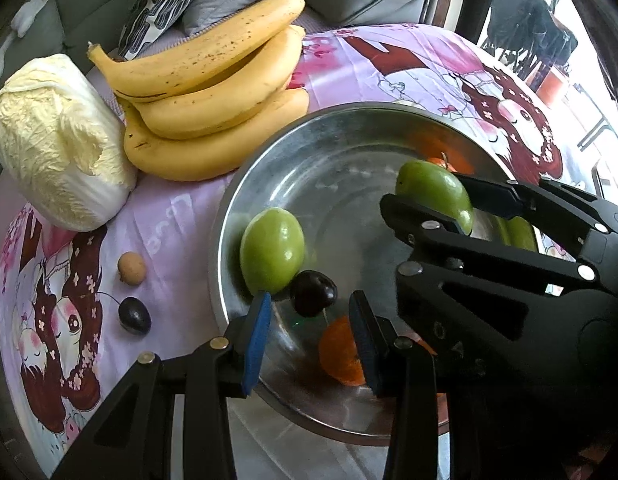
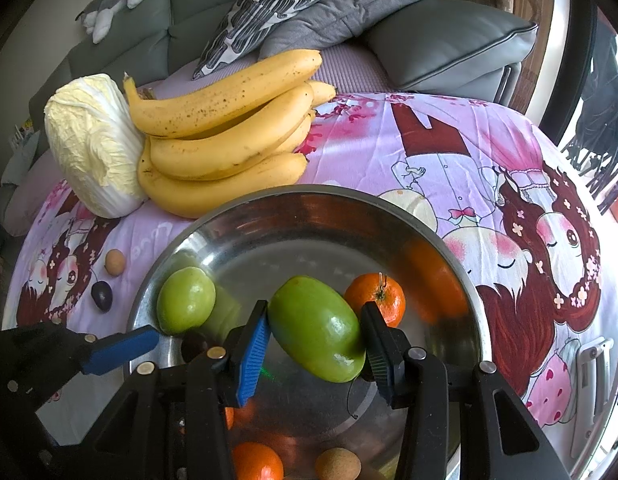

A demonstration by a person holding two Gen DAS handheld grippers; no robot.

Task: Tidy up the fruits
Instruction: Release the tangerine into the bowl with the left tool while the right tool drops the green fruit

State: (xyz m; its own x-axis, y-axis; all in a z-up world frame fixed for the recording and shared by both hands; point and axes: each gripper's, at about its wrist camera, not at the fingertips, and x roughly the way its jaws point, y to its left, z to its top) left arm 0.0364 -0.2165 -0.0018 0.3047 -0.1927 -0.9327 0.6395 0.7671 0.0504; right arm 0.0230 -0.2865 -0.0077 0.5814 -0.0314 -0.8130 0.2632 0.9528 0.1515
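Right wrist: green fruit [image 2: 317,340] tilted down-right.

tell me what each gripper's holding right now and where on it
The right gripper clamps a green fruit across its middle, above the metal bowl. The left gripper holds nothing.

The metal bowl [image 2: 309,200] sits on the tabletop [image 2: 409,152]. Behind it and to the left lies the banana bunch [image 2: 225,136], with the cabbage [image 2: 93,144] touching the bunch's left side. Left of the bowl lie a small round fruit [image 2: 115,263] and a plum [image 2: 102,296]. Inside the bowl rest a guava [image 2: 185,300] and a tangerine [image 2: 383,294].
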